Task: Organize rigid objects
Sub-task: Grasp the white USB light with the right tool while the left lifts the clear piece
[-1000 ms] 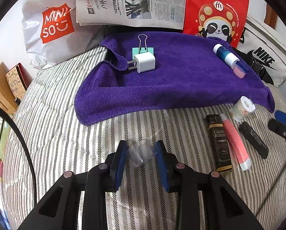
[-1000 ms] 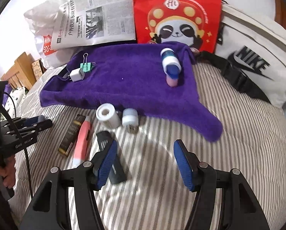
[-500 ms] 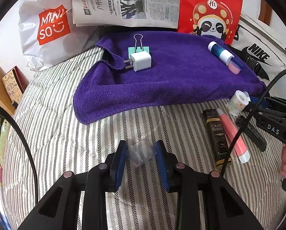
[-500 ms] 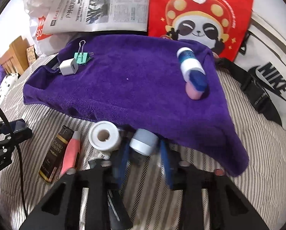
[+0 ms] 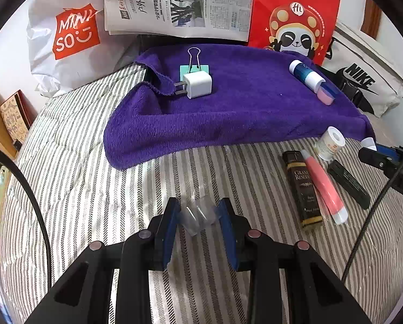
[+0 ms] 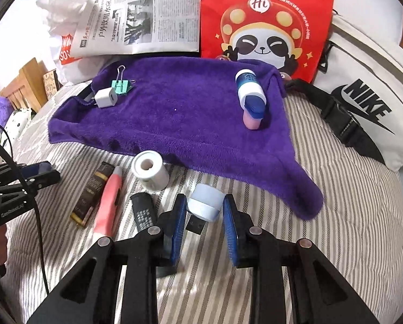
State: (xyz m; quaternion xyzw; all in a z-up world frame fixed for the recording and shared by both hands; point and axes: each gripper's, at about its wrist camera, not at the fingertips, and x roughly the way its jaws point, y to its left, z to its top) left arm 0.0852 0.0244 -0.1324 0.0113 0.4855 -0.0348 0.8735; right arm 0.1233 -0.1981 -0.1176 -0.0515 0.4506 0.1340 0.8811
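Now my right hand-held gripper (image 6: pixel 204 213) is clamped on the small pale-blue cap (image 6: pixel 205 202), which sits on the striped bed (image 6: pixel 349 202) just off the front edge of the purple towel (image 6: pixel 179 124). My left hand-held gripper (image 5: pixel 198 217) is closed on a clear plastic piece (image 5: pixel 197 214) above the bed. I judge the grip is made, so I should lift straight up, clear the white roll (image 6: pixel 150 171) beside it, and set the cap down on the towel, clear of the charger (image 6: pixel 106 97) and tube (image 6: pixel 251 98).
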